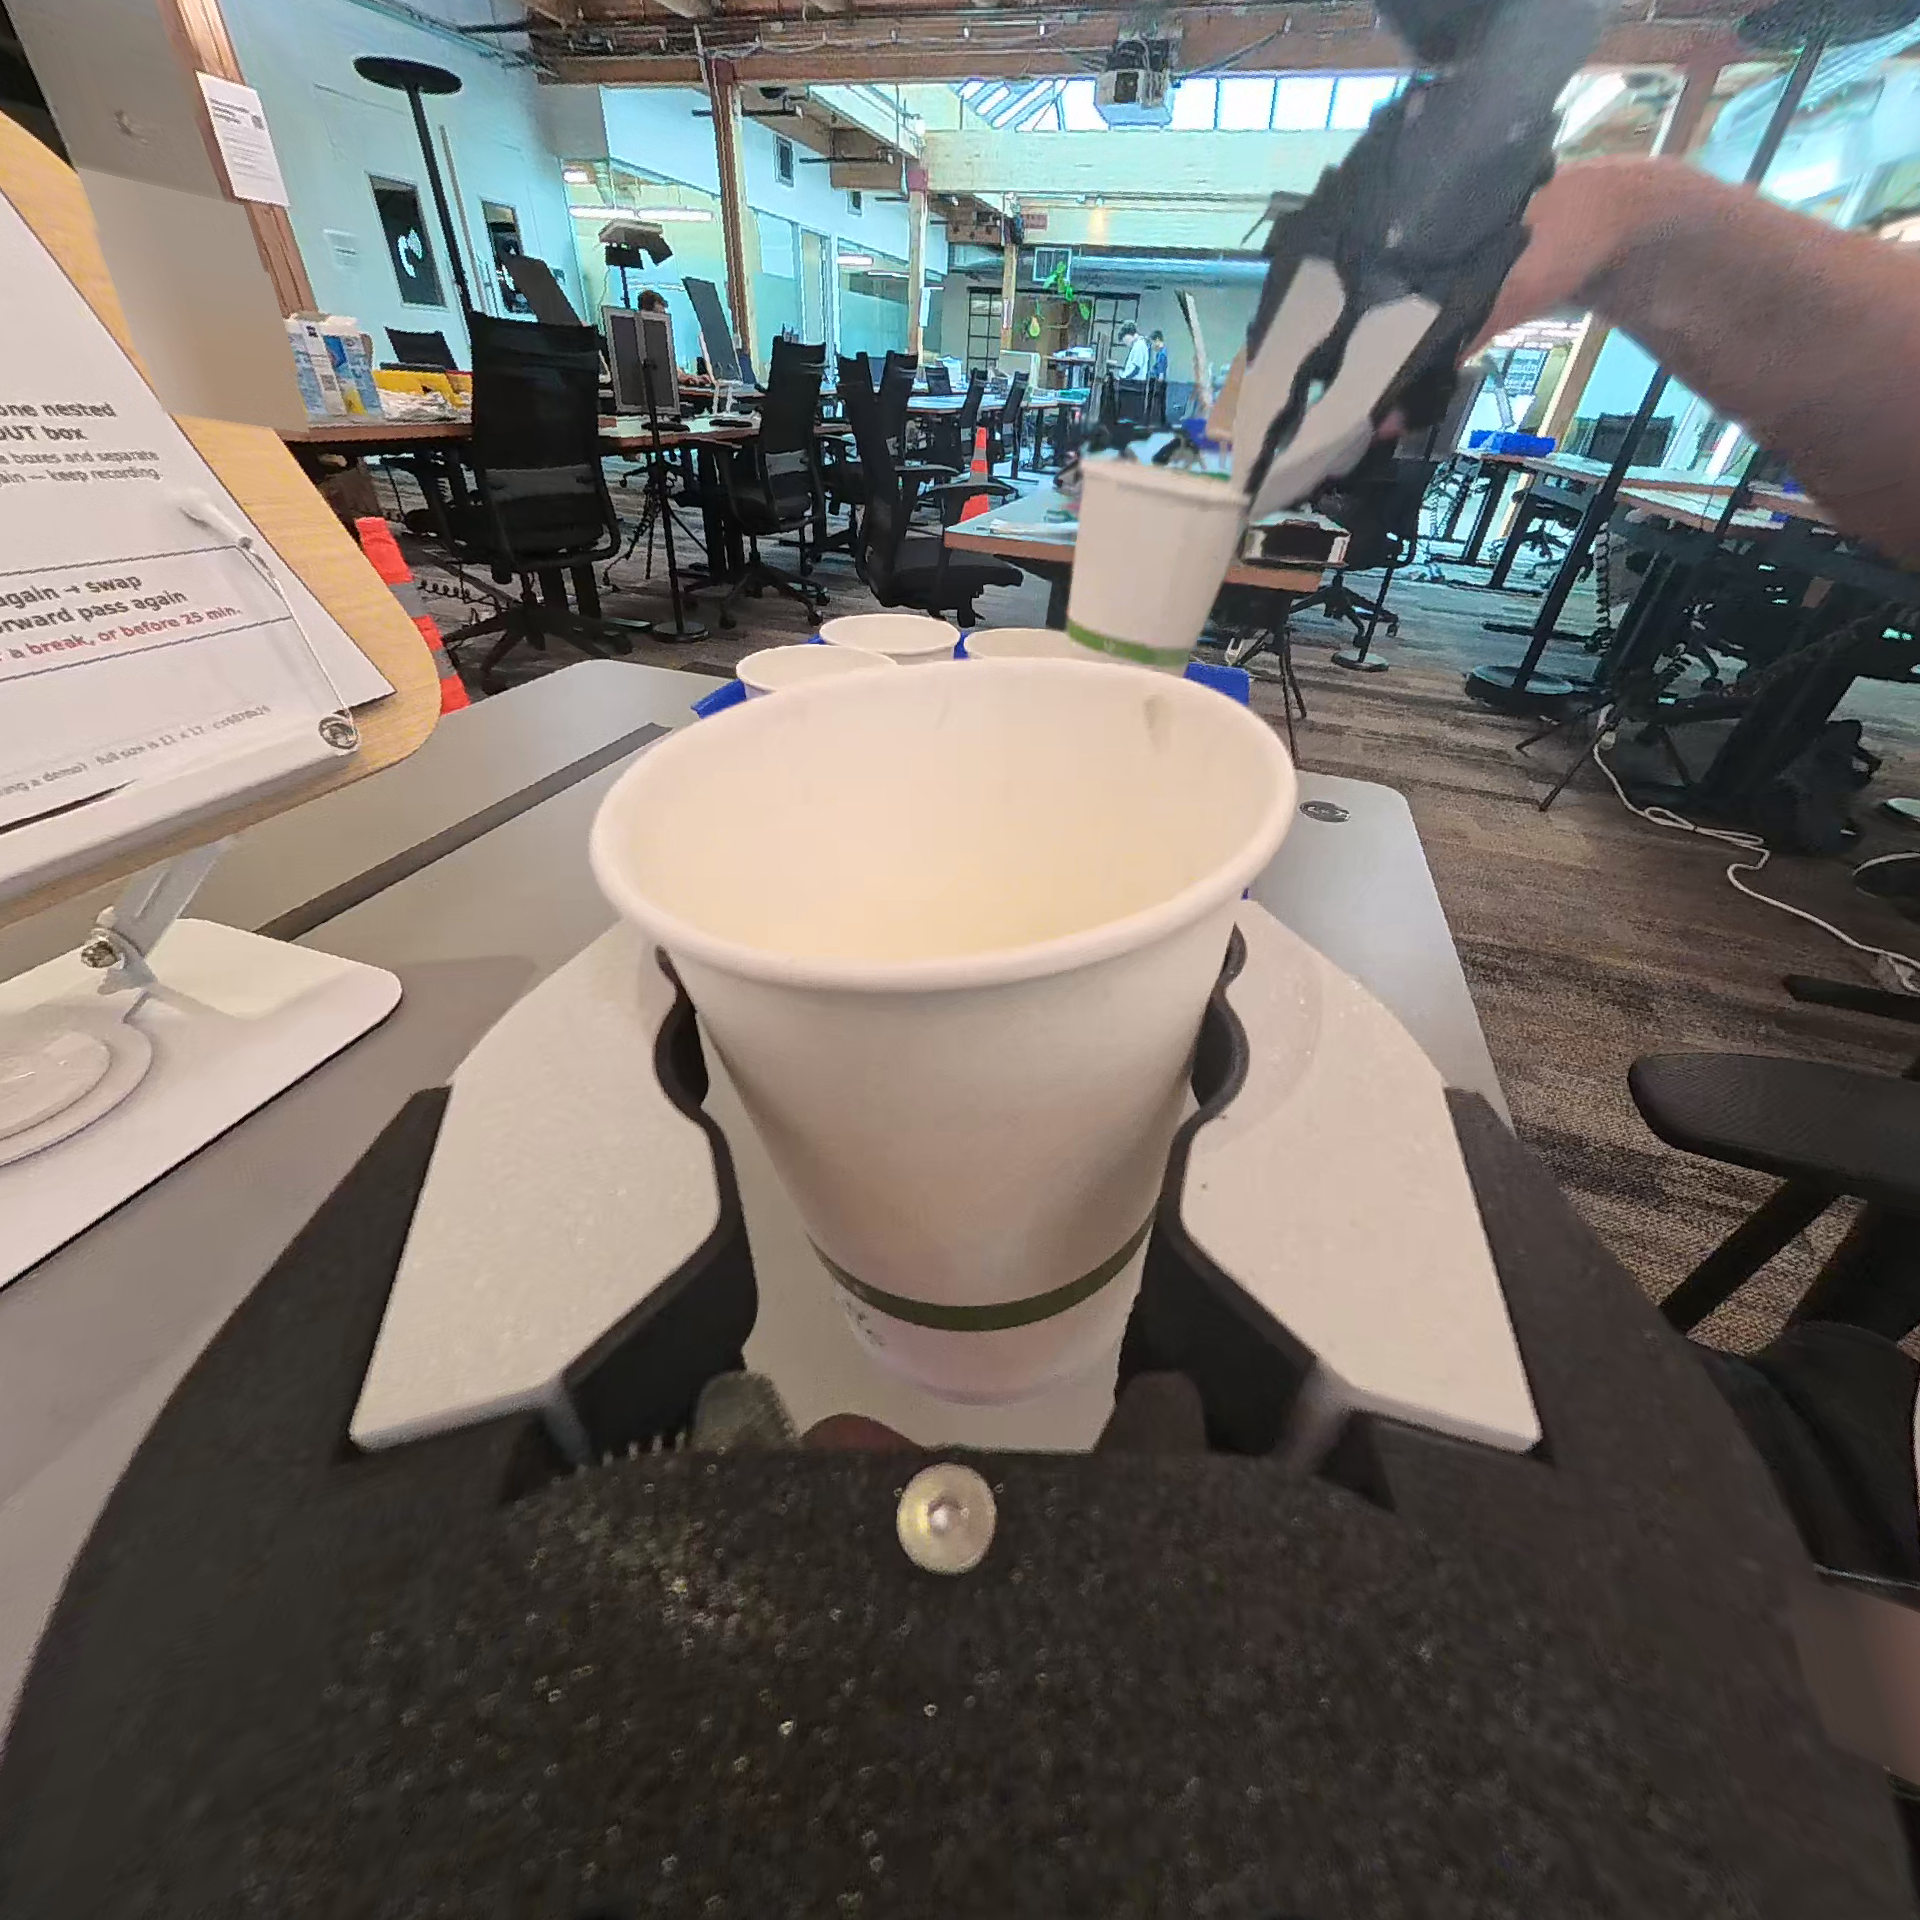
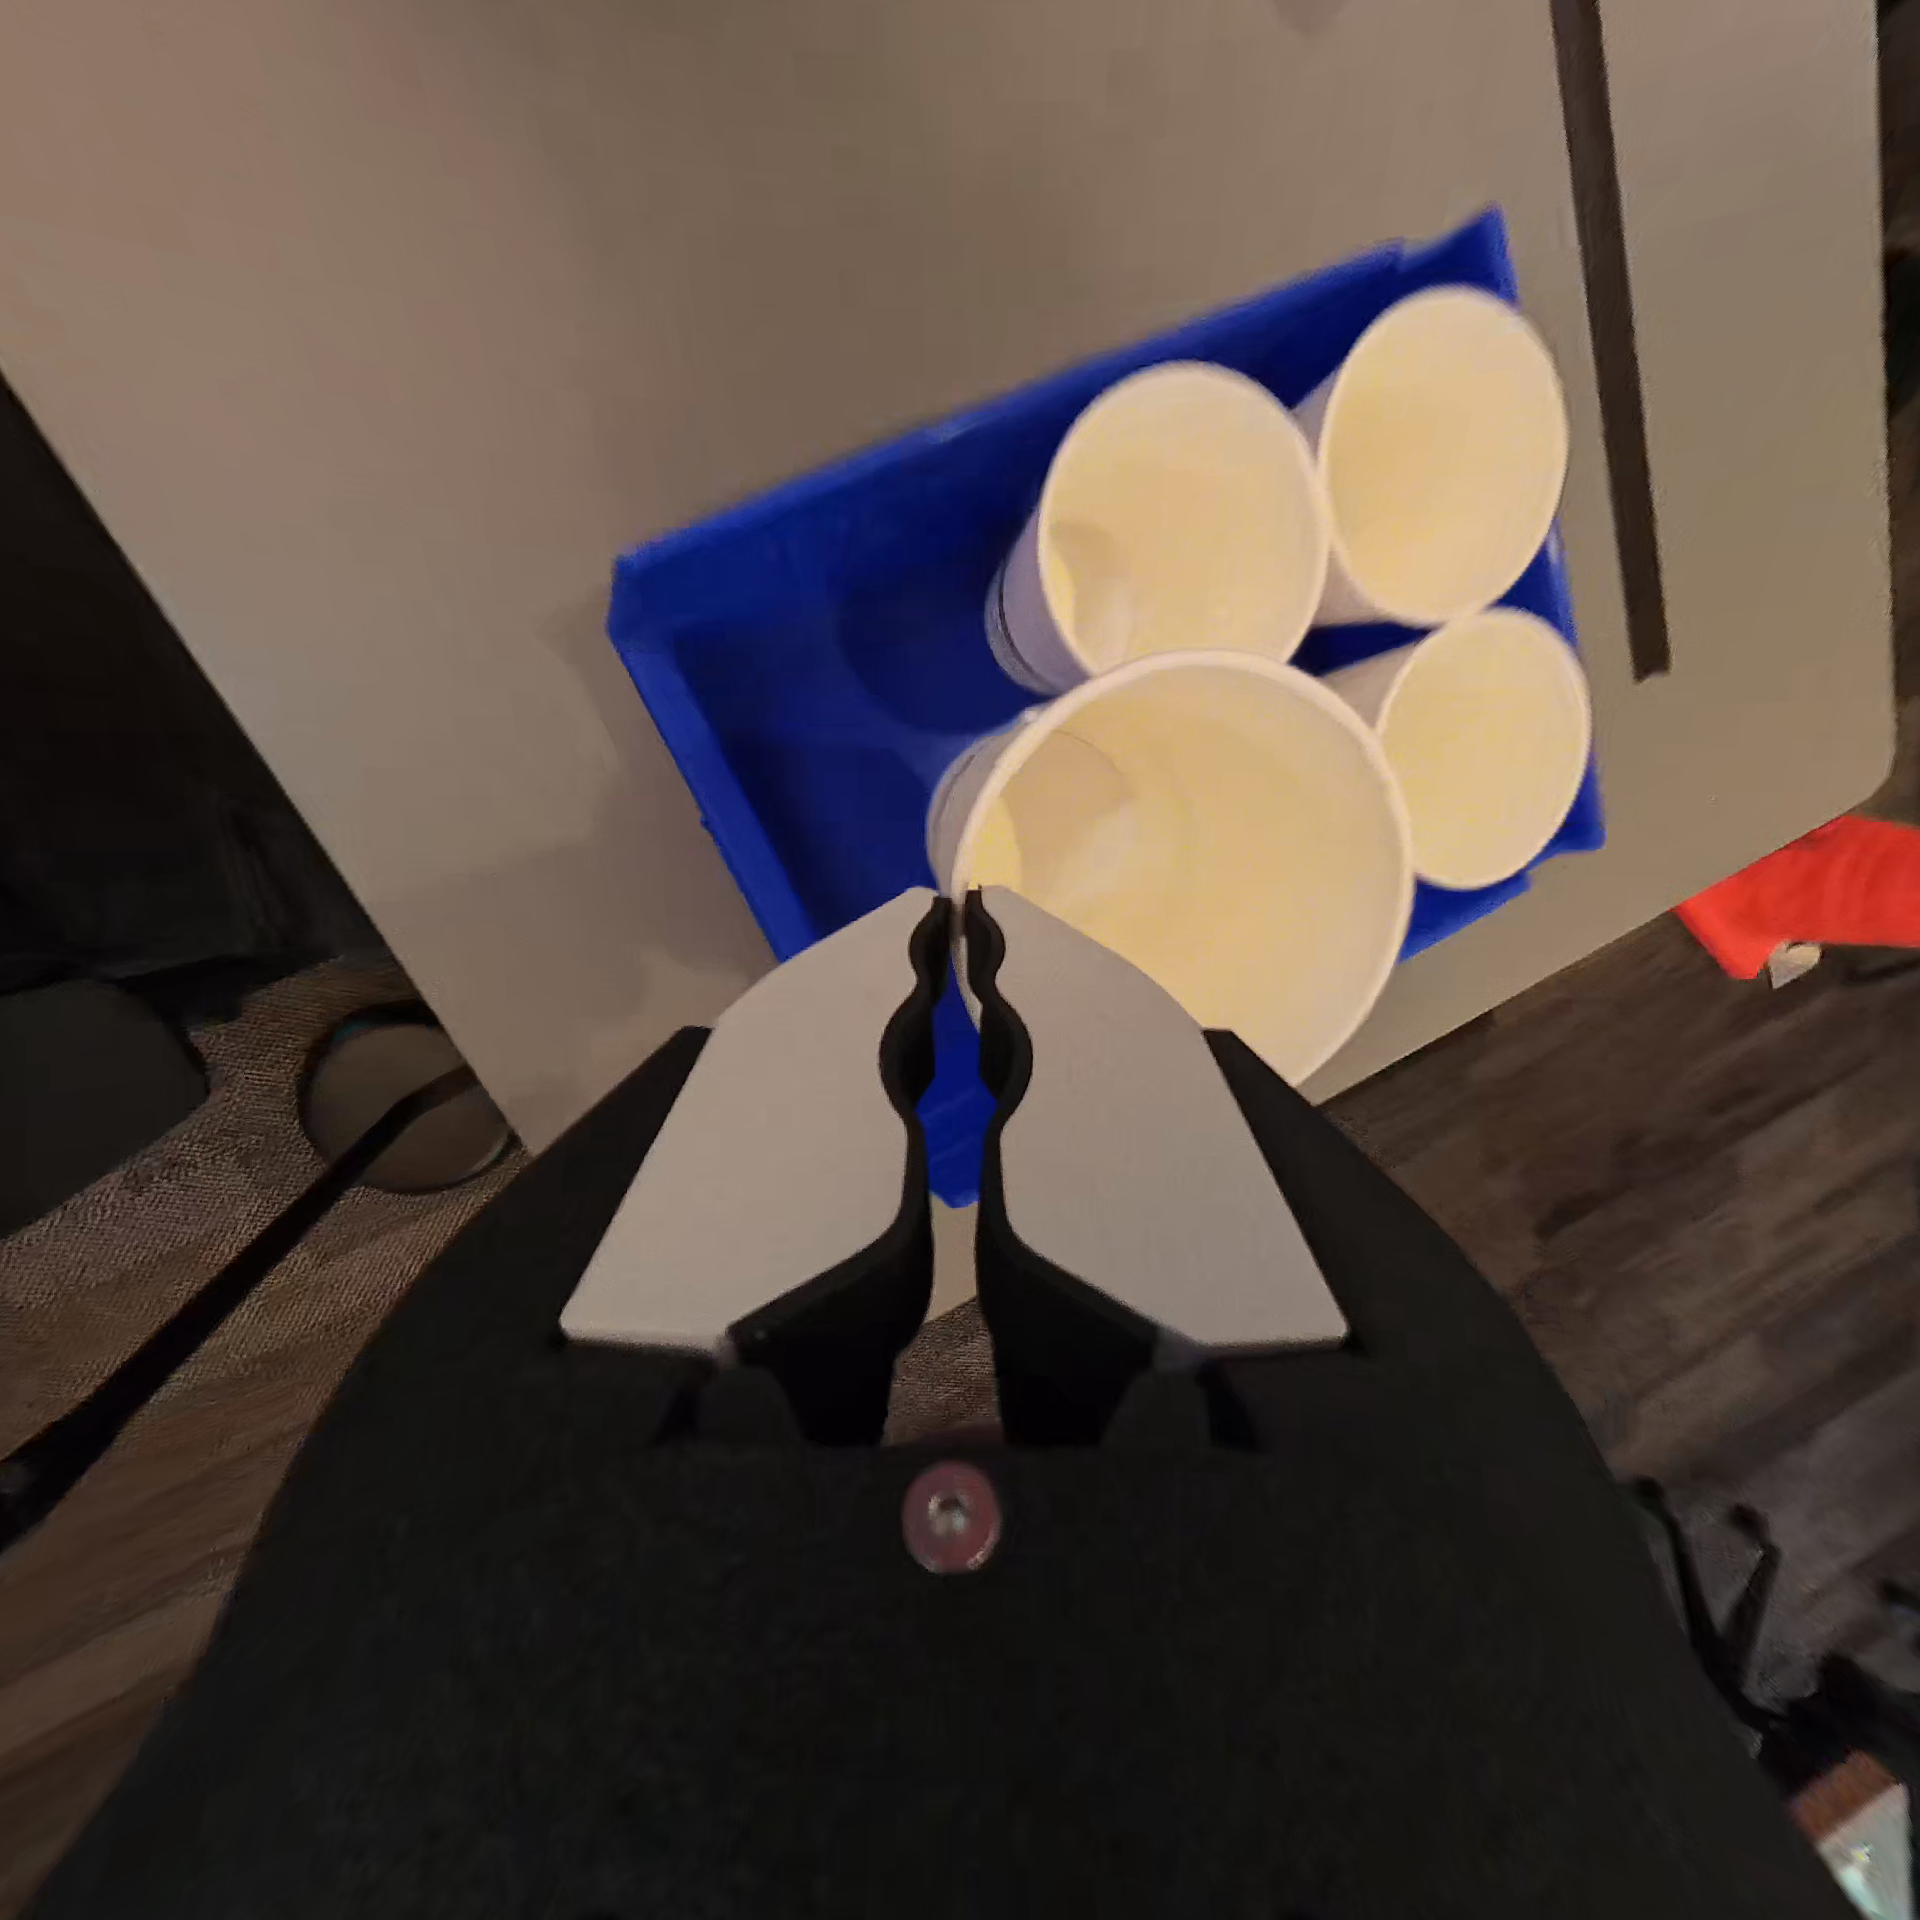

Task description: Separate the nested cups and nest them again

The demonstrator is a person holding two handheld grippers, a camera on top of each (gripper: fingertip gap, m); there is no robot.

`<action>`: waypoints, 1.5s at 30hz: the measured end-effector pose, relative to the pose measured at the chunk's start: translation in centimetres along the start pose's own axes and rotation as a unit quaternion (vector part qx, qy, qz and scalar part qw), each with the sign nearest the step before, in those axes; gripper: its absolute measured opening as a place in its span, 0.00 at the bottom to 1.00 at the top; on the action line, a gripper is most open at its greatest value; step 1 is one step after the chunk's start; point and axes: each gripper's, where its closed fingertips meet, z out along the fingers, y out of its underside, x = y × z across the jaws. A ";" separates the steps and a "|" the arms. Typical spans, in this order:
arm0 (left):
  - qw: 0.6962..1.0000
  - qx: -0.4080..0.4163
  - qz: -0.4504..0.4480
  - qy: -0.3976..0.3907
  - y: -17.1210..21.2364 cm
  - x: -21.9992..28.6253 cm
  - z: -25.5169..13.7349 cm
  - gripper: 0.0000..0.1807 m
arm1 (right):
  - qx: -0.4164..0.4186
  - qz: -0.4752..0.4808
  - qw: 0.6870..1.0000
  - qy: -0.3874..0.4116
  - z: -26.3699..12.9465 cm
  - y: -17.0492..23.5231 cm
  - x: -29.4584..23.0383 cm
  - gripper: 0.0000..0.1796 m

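My left gripper [image 1: 951,997] is shut on a white paper cup with a green band [image 1: 945,883], held upright by its lower wall over the grey table. My right gripper [image 2: 958,912] is shut, pinching the near rim of a second white cup [image 2: 1195,852], which hangs over a blue bin [image 2: 790,623]. Three more white cups [image 2: 1184,520] [image 2: 1444,457] [image 2: 1486,748] stand in the bin's far half. In the left wrist view the right gripper [image 1: 1262,478] holds its cup [image 1: 1143,561] above the bin cups [image 1: 888,634], beyond my own cup.
A white sign on a metal stand [image 1: 156,623] stands at the table's left. The grey table [image 2: 416,312] has a black strip [image 2: 1610,364] near its far edge. An orange cone [image 2: 1818,894] and office chairs [image 1: 540,468] stand on the floor. A person's hand [image 1: 1714,312] holds the right gripper.
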 end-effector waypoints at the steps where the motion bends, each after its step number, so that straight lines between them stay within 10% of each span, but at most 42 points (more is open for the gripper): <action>1: 1.000 -0.001 -0.001 0.000 0.1 0.0 0.0 0.52 | 0.002 0.007 1.000 0.002 0.7 1.1 -0.1 0.02; 24: 1.000 -0.021 -0.004 -0.009 0.9 -0.4 0.3 0.52 | -0.074 0.069 0.992 -0.071 6.9 7.2 -1.8 0.10; 36: 0.999 -0.038 0.008 0.014 1.5 0.8 1.3 0.52 | 0.134 -0.228 0.957 -0.120 2.2 -23.8 -13.0 0.10; 45: 0.998 -0.051 0.022 0.007 2.2 1.0 1.2 0.52 | 0.023 -0.279 0.946 -0.166 7.9 -29.0 -14.8 0.08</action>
